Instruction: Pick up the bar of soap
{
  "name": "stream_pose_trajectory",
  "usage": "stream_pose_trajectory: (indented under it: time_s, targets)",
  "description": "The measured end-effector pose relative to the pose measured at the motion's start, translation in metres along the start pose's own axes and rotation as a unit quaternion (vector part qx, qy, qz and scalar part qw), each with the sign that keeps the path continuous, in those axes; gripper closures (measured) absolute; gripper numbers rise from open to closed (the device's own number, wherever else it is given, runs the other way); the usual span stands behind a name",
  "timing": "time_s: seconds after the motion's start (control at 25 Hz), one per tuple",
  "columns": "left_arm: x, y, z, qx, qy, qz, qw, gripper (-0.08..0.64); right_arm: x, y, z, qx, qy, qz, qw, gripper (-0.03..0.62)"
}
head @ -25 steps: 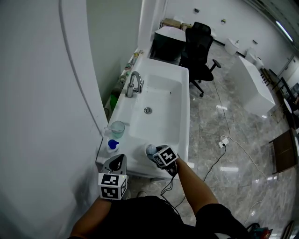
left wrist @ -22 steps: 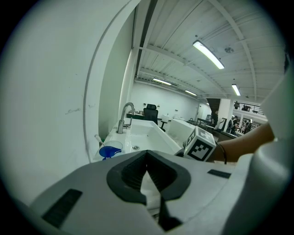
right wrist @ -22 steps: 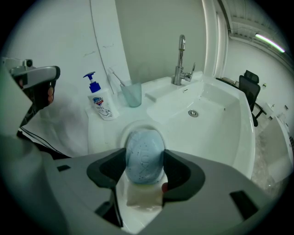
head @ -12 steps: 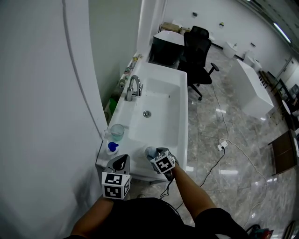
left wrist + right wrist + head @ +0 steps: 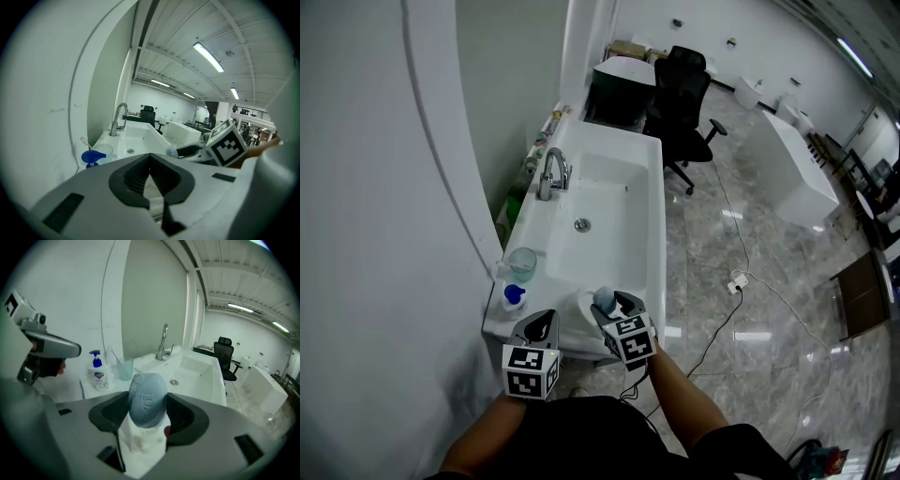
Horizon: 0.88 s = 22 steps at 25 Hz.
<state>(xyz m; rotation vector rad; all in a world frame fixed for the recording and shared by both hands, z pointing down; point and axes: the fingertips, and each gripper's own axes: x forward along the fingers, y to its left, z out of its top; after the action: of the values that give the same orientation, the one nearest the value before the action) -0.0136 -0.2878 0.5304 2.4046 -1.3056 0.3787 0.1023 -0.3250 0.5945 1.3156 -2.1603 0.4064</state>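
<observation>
A blue-grey oval bar of soap (image 5: 147,400) stands on edge between the jaws of my right gripper (image 5: 148,414), which is shut on it. In the head view the soap (image 5: 604,299) shows at the tip of the right gripper (image 5: 609,305), lifted just above the near rim of the white sink (image 5: 623,202). My left gripper (image 5: 541,326) hovers at the sink's near left corner, jaws shut with nothing between them (image 5: 150,174).
A soap dispenser (image 5: 514,296) with a blue pump and a clear cup (image 5: 523,262) stand on the sink's left ledge. A chrome tap (image 5: 549,172) rises further back. Wall lies close on the left; a black office chair (image 5: 680,98) stands beyond the sink.
My right gripper has drawn back toward me and lifted slightly with the soap in it. The left gripper has hardly moved.
</observation>
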Motion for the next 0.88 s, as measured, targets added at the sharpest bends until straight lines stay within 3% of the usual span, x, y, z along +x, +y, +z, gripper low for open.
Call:
stream_pose_trajectory:
  time_s: [0.16,0.36,0.6,0.88]
  targets:
    - [0.004,-0.005,0.003,0.008,-0.003,-0.007,0.9999,0.557,-0.026,0.0,0.016,0.03,-0.057,-0.021,0.998,0.33]
    - [0.008,-0.012,0.005,0.012,-0.004,-0.017,0.9998,0.557,-0.061,0.002,0.027,0.033,-0.105,-0.05,0.993,0.33]
    - [0.014,-0.019,0.004,0.022,0.001,-0.027,0.9994,0.557,-0.09,-0.005,0.022,0.055,-0.113,-0.077,0.989,0.33]
    - [0.016,-0.024,0.0,0.022,0.006,-0.031,0.9992,0.558,-0.119,-0.023,0.005,0.099,-0.136,-0.128,0.977,0.33]
